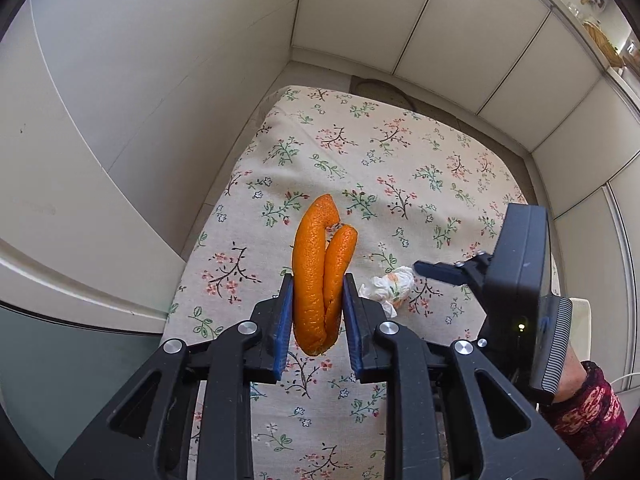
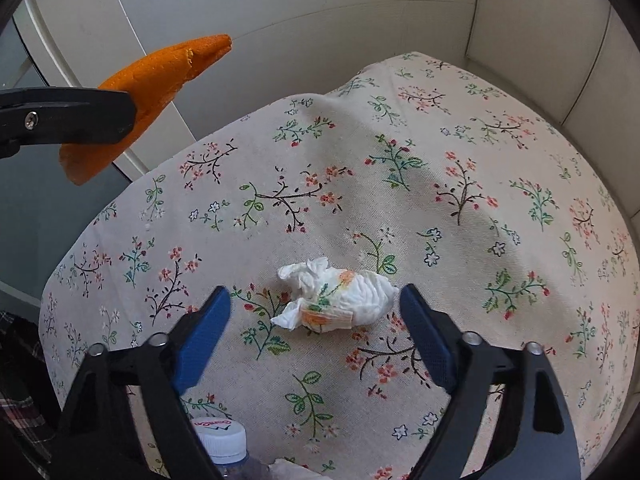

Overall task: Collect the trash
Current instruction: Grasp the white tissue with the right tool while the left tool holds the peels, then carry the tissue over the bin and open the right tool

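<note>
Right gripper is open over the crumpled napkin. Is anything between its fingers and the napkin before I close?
Nothing visible. The crumpled napkin lies alone on the floral tablecloth, between the open fingers of the right gripper. The left gripper holds the orange peel up and away to the left.

A table covered by a floral tablecloth (image 2: 460,168) carries the things. The cloth is cream with small red and blue flowers and green leaves, and it drapes over the table's edges. 1 crumpled tissue (image 2: 336,300), white with an orange and green print, lies on the cloth toward the near edge. At the near edge itself 1 bottle with a white cap (image 2: 220,440) is partly visible.
</note>
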A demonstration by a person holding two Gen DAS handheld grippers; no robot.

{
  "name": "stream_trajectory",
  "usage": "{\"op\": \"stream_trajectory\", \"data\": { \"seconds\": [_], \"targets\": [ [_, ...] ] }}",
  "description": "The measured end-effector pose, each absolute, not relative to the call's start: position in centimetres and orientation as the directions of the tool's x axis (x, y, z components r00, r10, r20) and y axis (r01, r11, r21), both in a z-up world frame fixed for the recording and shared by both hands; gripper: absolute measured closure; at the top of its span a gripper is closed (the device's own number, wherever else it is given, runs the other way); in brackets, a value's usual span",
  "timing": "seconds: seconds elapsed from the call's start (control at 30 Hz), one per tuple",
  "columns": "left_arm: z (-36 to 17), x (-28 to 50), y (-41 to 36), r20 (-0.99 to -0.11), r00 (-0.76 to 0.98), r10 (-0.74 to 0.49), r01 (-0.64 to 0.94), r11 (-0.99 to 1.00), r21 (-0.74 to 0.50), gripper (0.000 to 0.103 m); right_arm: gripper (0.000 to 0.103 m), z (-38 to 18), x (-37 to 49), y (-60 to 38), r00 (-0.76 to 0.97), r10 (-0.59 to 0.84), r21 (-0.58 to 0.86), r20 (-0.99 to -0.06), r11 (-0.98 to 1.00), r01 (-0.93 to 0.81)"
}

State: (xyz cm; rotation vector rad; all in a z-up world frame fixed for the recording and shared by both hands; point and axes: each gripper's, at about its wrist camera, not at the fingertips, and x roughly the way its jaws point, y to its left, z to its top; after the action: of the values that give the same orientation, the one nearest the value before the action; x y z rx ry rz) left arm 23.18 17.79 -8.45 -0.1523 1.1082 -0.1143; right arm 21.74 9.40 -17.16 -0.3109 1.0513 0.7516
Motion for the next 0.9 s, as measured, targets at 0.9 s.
{"op": "stream_trajectory", "data": {
  "seconds": [0.9],
  "targets": [
    [-3.3, 20.5, 13.5, -0.817, 0.513, -0.263, 0.115, 0.964, -0.238, 0.080, 0.060, -7.2, 14.3, -1.7, 0.558, 0.342, 0.054, -0.756, 0.882, -0.468]
  ]
}}
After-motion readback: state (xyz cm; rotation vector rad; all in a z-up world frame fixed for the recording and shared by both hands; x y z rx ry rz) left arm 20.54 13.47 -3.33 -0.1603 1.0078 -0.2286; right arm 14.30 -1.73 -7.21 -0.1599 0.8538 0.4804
